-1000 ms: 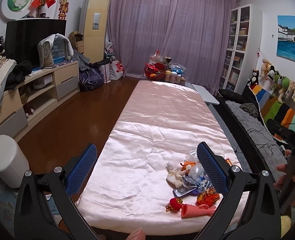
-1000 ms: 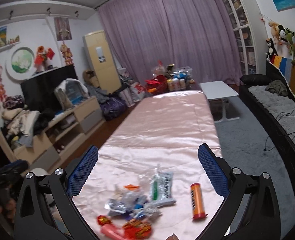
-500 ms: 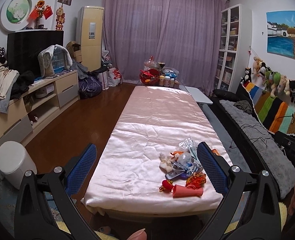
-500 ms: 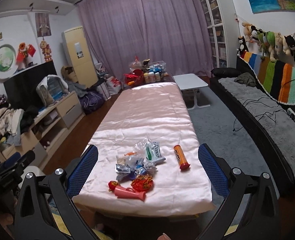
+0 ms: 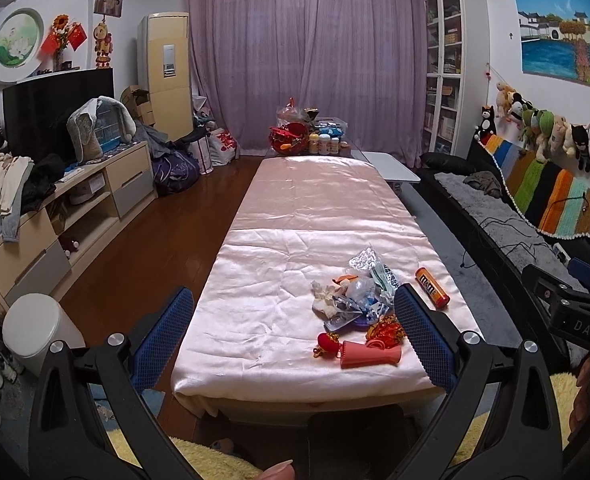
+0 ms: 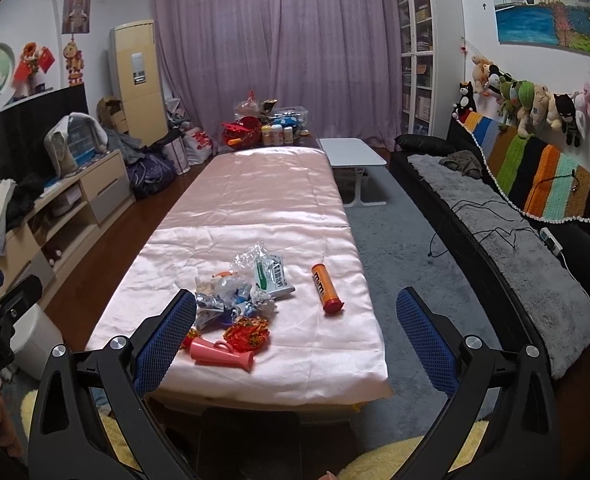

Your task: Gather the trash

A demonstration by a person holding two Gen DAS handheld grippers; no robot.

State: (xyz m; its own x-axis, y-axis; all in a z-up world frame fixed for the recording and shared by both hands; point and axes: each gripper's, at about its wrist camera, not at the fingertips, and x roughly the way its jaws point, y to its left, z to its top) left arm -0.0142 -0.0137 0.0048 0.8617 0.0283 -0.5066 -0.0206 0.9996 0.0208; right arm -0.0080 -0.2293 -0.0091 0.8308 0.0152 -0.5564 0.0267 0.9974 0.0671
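Note:
A heap of crumpled wrappers and plastic bags [image 5: 359, 294] [image 6: 239, 292] lies near the front end of a long table under a pink satin cloth [image 5: 295, 216] [image 6: 255, 208]. Beside it lie an orange candy tube [image 5: 432, 286] [image 6: 326, 287], a pink horn-shaped toy [image 5: 369, 354] [image 6: 221, 355] and a red-gold ornament [image 5: 385, 327] [image 6: 248, 331]. My left gripper [image 5: 293, 336] and my right gripper [image 6: 295, 336] are both open and empty, held back from the table's front edge. A white trash bin [image 5: 39, 330] stands on the floor at the left.
A TV cabinet [image 5: 75, 208] with clothes runs along the left wall. A black sofa [image 6: 507, 256] with a grey throw lines the right. A small white table [image 6: 351, 152] stands by the far right. Bottles and bags [image 5: 307, 136] crowd the table's far end.
Both grippers have pulled back and risen away from the table; the trash heap now looks smaller and the whole front edge of the table shows. Nothing was grasped.

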